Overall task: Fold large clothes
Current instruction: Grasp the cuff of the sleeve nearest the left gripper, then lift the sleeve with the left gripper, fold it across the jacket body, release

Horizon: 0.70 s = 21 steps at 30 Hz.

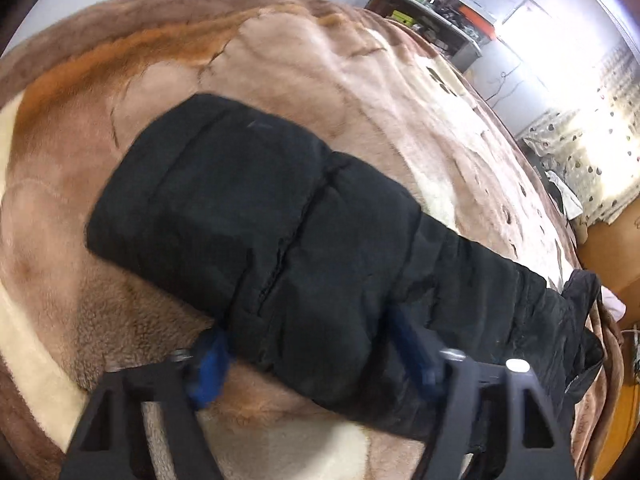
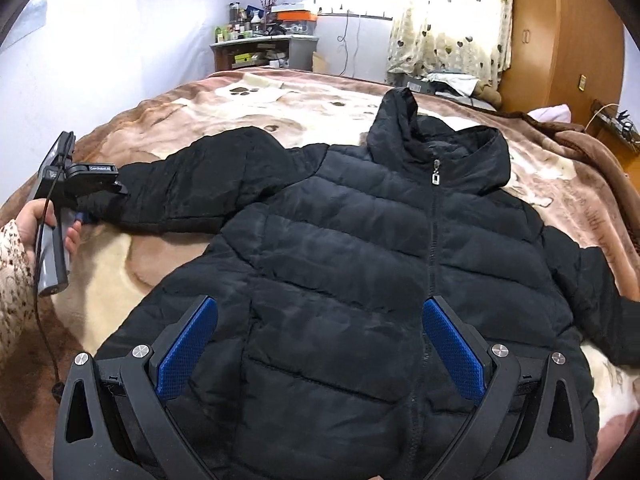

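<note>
A: Item one, nearest, right wrist view: right tool (image 2: 320, 344), black frame with blue ribbed pads (image 2: 186, 350), lower centre of frame. Condition?

B: Jaws spread wide, nothing gripped. It hangs over the lower front of the black quilted hooded puffer jacket (image 2: 360, 248); whether the pads touch the fabric I cannot tell.

A: Item two, left tool (image 1: 312, 344), left wrist view, lower centre.

B: Blurred. Jaws part-way closed, one blue pad on each side of the end of the jacket's black padded sleeve (image 1: 248, 200). Pads look to sit against the cuff, so it seems held, though the blur leaves that uncertain. In the right wrist view the same tool (image 2: 86, 210) shows at the left edge, carried by a hand (image 2: 40, 226) in a speckled cream sleeve (image 2: 14, 292), at the sleeve's end.

A: Item three, the jacket's place?

B: Laid front-up and zipped on the bed, hood toward the upper centre of the right view, one sleeve stretched to the left, the other to the right edge.

A: Item four, underlay?

B: Plush brown and cream patterned blanket (image 2: 120, 264) covering the bed.

A: Farthest entries?

B: Cluttered grey shelf unit (image 2: 260, 50) by the back wall, heart-print cream curtain (image 2: 452, 16) at the bright window, wooden wardrobe (image 2: 560, 40) upper right.
</note>
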Available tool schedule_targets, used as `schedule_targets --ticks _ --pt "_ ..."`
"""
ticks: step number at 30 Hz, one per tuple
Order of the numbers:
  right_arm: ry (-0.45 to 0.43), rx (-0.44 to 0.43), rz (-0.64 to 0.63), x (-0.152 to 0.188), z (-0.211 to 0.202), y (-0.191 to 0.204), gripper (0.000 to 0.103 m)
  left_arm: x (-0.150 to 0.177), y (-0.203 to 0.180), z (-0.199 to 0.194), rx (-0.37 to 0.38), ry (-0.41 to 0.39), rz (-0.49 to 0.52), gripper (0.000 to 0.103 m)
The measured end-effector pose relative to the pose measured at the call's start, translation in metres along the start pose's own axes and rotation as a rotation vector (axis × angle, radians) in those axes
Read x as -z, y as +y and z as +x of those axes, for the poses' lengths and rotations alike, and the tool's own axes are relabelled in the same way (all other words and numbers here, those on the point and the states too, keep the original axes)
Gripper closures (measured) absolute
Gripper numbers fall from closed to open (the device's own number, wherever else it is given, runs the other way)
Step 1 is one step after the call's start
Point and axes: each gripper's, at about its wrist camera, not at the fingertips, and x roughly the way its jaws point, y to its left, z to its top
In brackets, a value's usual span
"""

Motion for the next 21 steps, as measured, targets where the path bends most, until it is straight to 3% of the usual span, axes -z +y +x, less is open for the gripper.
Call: schedule_targets --ticks 1,3,6,11,13,18,21 --pt "-0.001 -0.005 0.006 0.000 -0.001 -0.002 0.001 -0.001 -0.003 -0.001 -0.003 0.001 0.008 0.047" --pt "-0.003 0.000 0.027 0.001 -0.003 -0.008 0.001 -0.001 -0.008 -0.007 0.012 -0.016 0.019 0.075" --pt "0.001 -0.001 0.050 0.001 -0.006 -0.017 0.001 0.000 -0.023 -0.025 0.016 -0.066 0.059 0.085" --pt "-0.023 0.030 0.072 0.002 -0.018 -0.031 0.001 0.012 -0.063 -0.067 0.035 -0.175 0.174 0.086" --pt "-0.035 0.044 0.081 0.002 -0.024 -0.039 0.001 0.021 -0.090 -0.087 0.062 -0.227 0.263 0.086" --pt "-0.056 0.060 0.122 0.004 -0.037 -0.059 0.001 0.047 -0.154 -0.122 0.122 -0.271 0.444 0.086" --pt "-0.065 0.073 0.149 0.006 -0.043 -0.074 0.001 0.070 -0.194 -0.136 0.159 -0.252 0.552 0.086"
